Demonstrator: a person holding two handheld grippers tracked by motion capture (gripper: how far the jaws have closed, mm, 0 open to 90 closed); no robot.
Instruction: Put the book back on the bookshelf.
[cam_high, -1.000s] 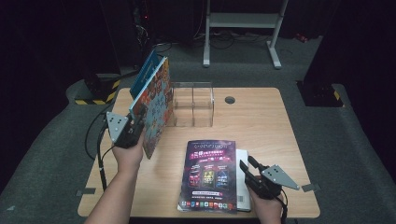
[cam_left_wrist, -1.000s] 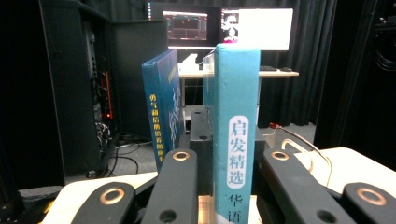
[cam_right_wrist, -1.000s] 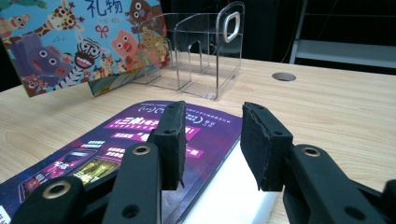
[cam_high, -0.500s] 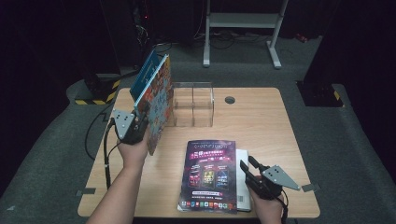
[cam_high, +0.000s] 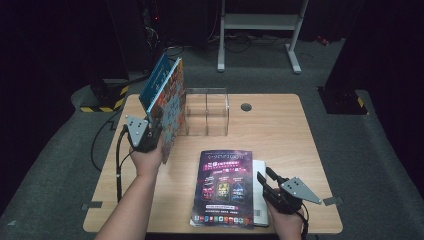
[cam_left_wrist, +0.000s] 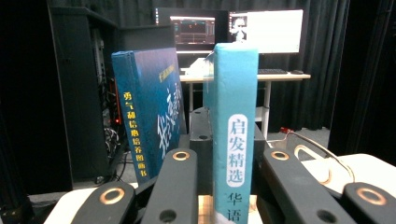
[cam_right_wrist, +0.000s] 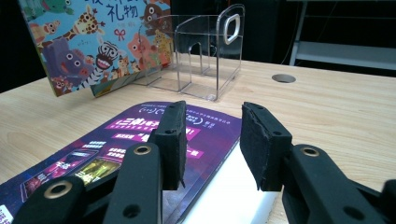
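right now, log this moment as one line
left gripper: shut on teal-spined animal-cover book, upright beside clear acrylic rack | right gripper: open, over purple magazine's right edge | dark blue book: leaning behind

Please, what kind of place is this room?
Probably a lab or recording studio, not a home: black curtains hang around, lit monitors stand on a desk behind, and a wooden table sits on grey carpet.
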